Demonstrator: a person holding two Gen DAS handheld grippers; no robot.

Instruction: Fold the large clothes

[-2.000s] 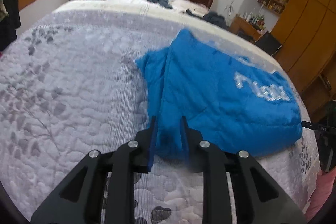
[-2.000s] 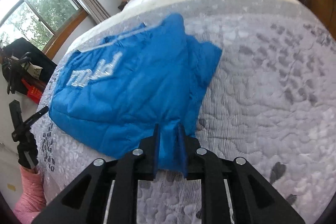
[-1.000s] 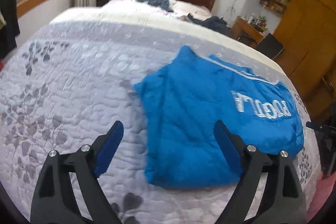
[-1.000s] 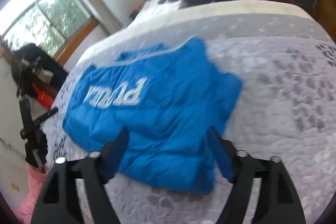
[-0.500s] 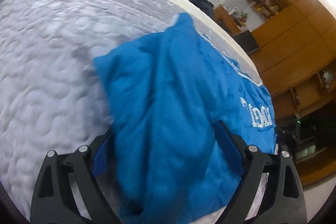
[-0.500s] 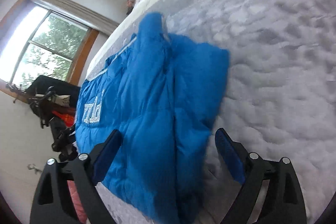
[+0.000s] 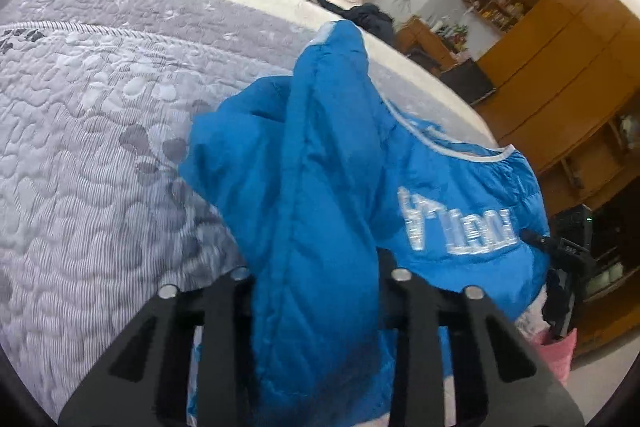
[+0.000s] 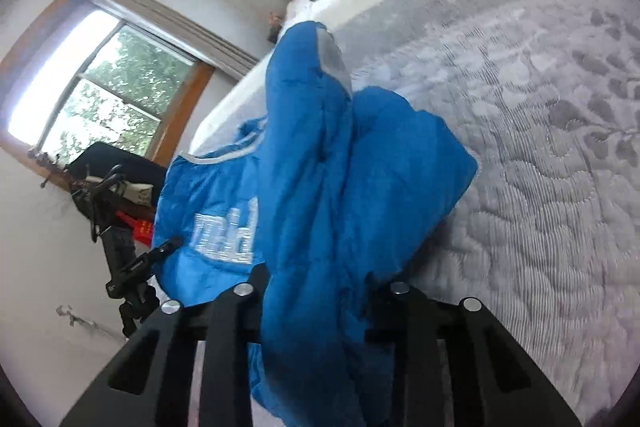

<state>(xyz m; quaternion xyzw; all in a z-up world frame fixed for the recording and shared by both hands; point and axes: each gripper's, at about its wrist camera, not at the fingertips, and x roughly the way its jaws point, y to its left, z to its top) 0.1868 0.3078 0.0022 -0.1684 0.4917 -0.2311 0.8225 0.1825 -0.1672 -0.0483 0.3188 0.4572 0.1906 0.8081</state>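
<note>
Jacket (image 7: 320, 163), blue, padded, white lettering: lies bunched on grey quilted bed (image 7: 92, 115). Left gripper (image 7: 316, 291) and right gripper (image 8: 320, 299): jaws each pinching a thick fold of jacket.

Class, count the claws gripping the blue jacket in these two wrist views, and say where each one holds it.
2. The left claw pinches a thick fold at the blue jacket near edge; the right claw does likewise in its own view. Their fingertips are buried in fabric.
</note>
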